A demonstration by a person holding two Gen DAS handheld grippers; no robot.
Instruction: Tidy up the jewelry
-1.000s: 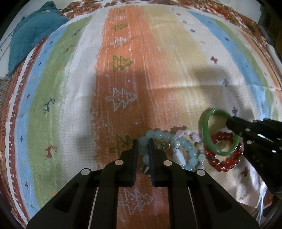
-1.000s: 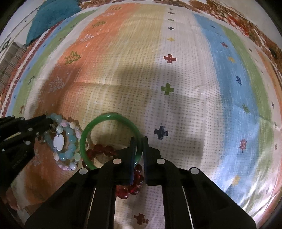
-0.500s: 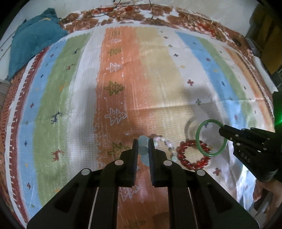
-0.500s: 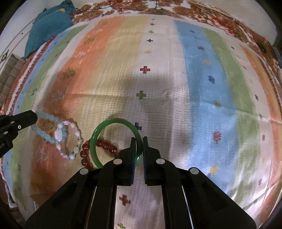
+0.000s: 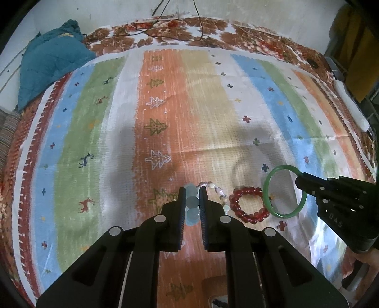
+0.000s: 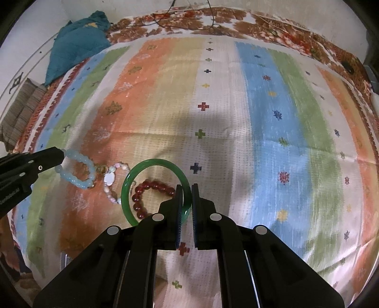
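My left gripper (image 5: 191,193) is shut on a pale blue bead bracelet (image 5: 191,203) and holds it above the striped cloth; the same bracelet shows in the right wrist view (image 6: 79,173) hanging from the left gripper (image 6: 60,154). My right gripper (image 6: 187,192) is shut on a green jade bangle (image 6: 151,163), also seen in the left wrist view (image 5: 281,190) with the right gripper (image 5: 299,178). A red bead bracelet (image 5: 248,205) lies on the cloth under the bangle (image 6: 154,186). A pink and white bead bracelet (image 6: 111,180) lies beside it (image 5: 218,189).
The striped cloth (image 5: 189,106) covers a wide bed. A teal garment (image 5: 52,64) lies bunched at the far left corner. Cables (image 5: 180,21) run along the far edge. A white object (image 5: 353,106) lies at the right edge.
Both grippers have risen from the cloth with their pieces. The blue bracelet has lifted away from the pink one, and the bangle has lifted off the red bracelet.
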